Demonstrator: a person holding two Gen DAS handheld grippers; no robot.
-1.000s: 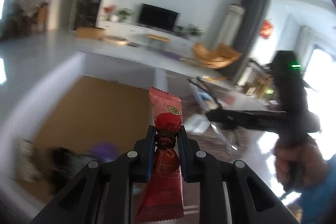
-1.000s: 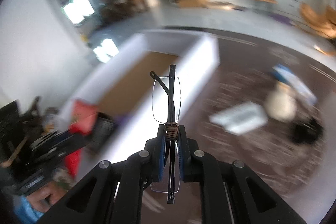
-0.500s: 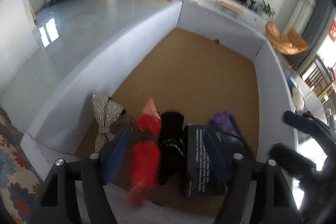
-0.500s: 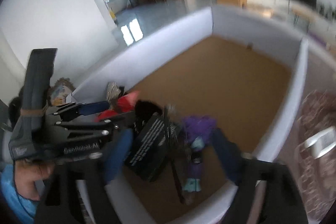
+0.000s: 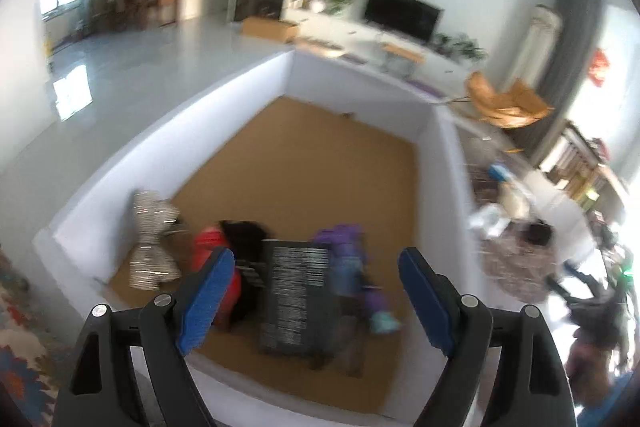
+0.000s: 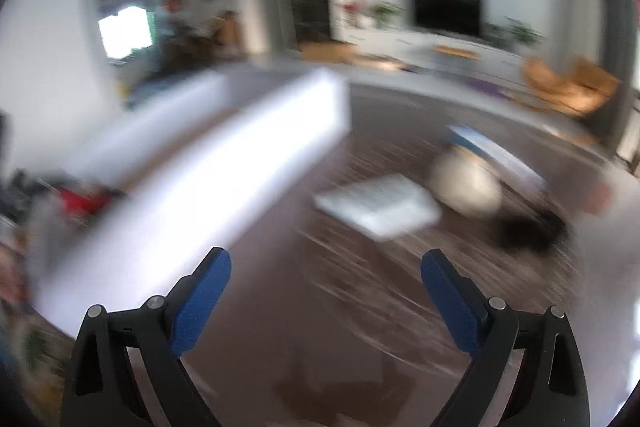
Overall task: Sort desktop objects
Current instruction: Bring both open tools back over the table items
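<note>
Above the near end of the white-walled box (image 5: 224, 107), the left gripper (image 5: 316, 291) hangs with its blue-padded fingers (image 5: 206, 297) spread wide apart and nothing between them. Just below it, on the box's brown cork floor, the sorted things lie in a row along the near wall: a silver sparkly bow (image 5: 152, 241) at the left, touching the side wall; beside it the red snack packet (image 5: 216, 267), partly hidden by the left finger; then a black soft item (image 5: 244, 233), too blurred to name; a dark box with white lettering (image 5: 296, 295) in the middle; and a purple toy (image 5: 348, 259) at the right, close against the dark box. The far part of the cork floor lies beyond them.

Over the dark patterned tabletop (image 6: 320, 327), outside the box, the right gripper (image 6: 326, 297) also stands with its fingers wide apart, holding nothing. In its view, heavily blurred, the box's white wall runs along the left, and a red patch shows over that wall at the far left. Farther out on the table lie a white flat pack (image 6: 380, 205), a pale rounded object (image 6: 468, 183), a blue-and-white item (image 6: 492, 151) behind it, and a black object (image 6: 528, 231) to the right. Beyond the table stand a white cabinet with a television (image 5: 402, 13) and an orange chair (image 5: 506, 103).
</note>
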